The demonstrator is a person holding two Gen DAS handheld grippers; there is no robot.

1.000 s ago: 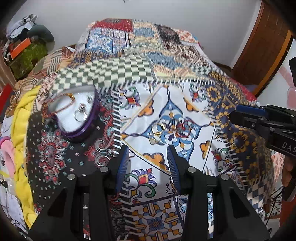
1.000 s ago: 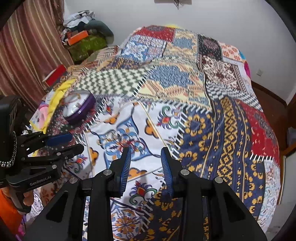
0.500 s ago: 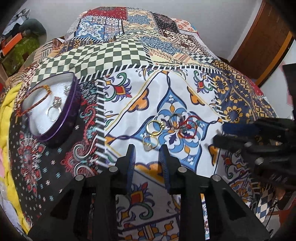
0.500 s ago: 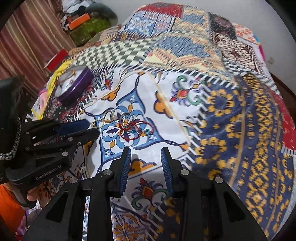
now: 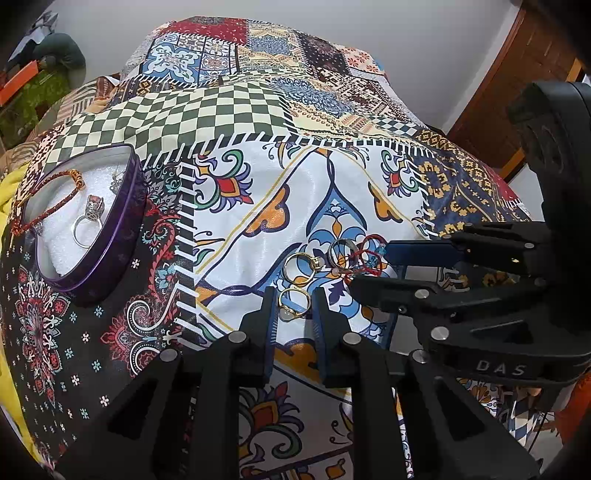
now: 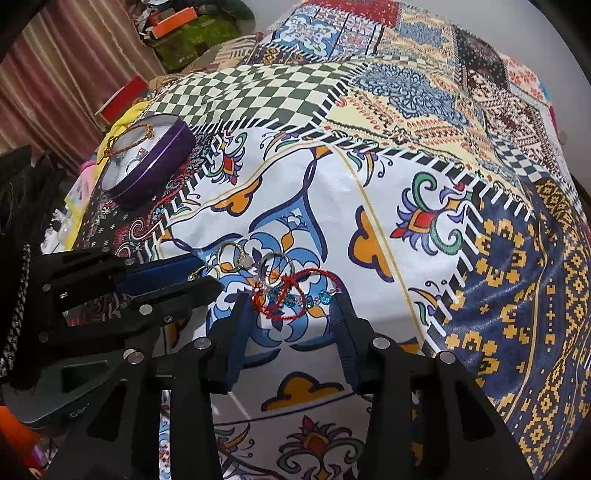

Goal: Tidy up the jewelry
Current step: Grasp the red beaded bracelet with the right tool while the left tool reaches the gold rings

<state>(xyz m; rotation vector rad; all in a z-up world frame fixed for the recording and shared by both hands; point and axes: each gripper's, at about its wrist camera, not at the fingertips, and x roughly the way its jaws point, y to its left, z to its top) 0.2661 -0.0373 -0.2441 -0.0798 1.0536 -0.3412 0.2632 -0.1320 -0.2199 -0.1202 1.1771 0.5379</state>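
A small gold ring with a pale stone (image 5: 293,303) lies flat on the bedspread between the fingertips of my left gripper (image 5: 294,306). That gripper is open, with a narrow gap around the ring. Just beyond lie a second gold ring (image 5: 303,264), a silver ring (image 5: 341,253) and a red cord bracelet with blue beads (image 5: 367,256). My right gripper (image 6: 291,308) is open wide and straddles the red bracelet (image 6: 291,295). A purple tin (image 5: 122,229) lined with white foam sits to the left, holding a silver ring (image 5: 86,221) and a red cord (image 5: 48,206).
The patchwork bedspread (image 6: 406,184) stretches away to the wall. My left gripper (image 6: 203,275) and my right gripper (image 5: 373,269) nearly touch over the pile. Yellow fabric (image 5: 7,192) lies beyond the tin. Cluttered boxes (image 6: 177,26) stand at the far left.
Both grippers have moved down and in onto the jewelry pile. The left jaws have narrowed around the small gold ring, and the right jaws have widened around the red bracelet.
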